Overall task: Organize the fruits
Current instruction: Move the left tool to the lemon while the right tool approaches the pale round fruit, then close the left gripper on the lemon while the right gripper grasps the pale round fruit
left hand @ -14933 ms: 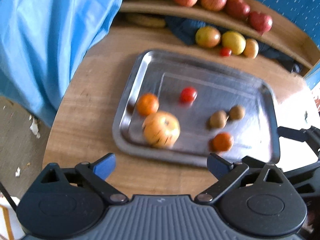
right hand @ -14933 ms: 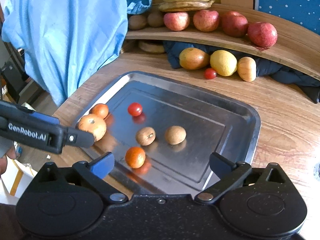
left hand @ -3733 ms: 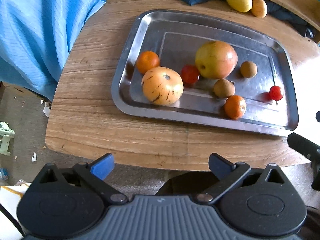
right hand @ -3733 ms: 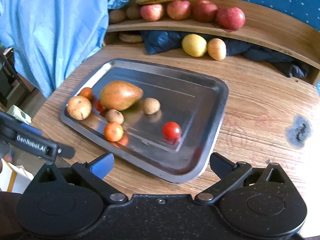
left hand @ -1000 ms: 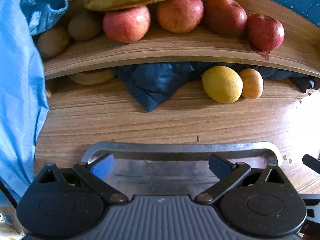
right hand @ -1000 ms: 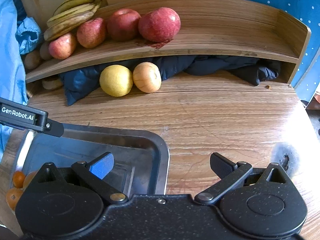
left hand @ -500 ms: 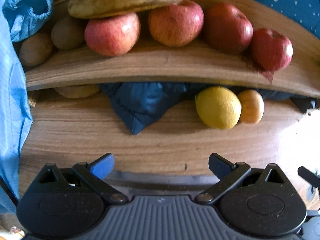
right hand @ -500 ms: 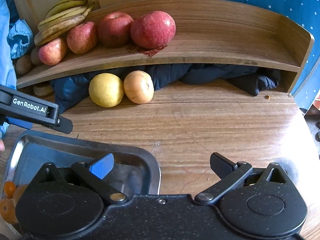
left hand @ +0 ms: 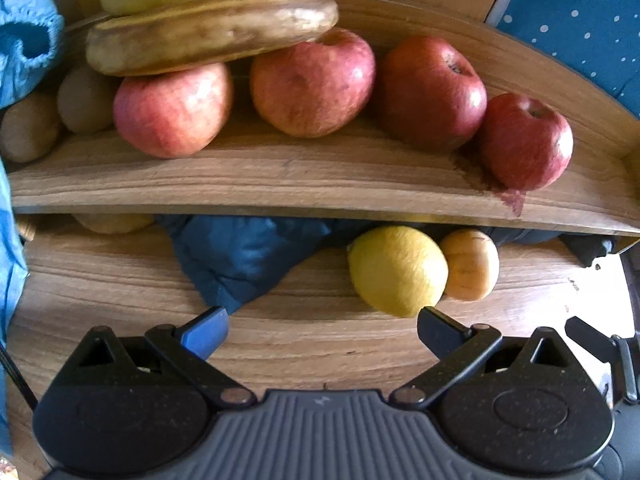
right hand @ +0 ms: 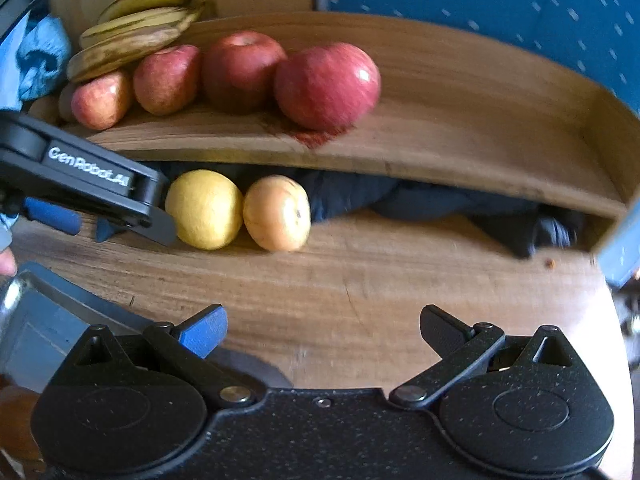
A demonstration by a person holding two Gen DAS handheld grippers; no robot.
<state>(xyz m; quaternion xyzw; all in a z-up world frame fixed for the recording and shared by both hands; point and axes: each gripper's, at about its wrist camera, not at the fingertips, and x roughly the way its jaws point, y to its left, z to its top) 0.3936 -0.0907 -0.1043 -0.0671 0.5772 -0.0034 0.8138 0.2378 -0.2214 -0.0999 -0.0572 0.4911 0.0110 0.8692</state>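
Note:
A yellow lemon point(left hand: 398, 270) and a small orange fruit point(left hand: 472, 265) lie side by side on the wooden table under the curved shelf point(left hand: 320, 184); both show in the right wrist view, lemon point(right hand: 205, 208), orange fruit point(right hand: 277, 218). My left gripper point(left hand: 322, 330) is open and empty, its right fingertip just in front of the lemon. My right gripper point(right hand: 323, 330) is open and empty, farther back over bare table. The steel tray point(right hand: 44, 320) shows only at its corner, lower left in the right wrist view.
Several red apples point(left hand: 314, 82) and bananas point(left hand: 212, 28) sit on the shelf, brown kiwis point(left hand: 86, 98) at its left end. A dark blue cloth point(left hand: 244, 256) lies under the shelf. Light blue fabric point(left hand: 24, 40) hangs at the left.
Both grippers have moved forward from the tray toward the shelf. The left gripper has closed in on the lemon; the tray has dropped out of its view.

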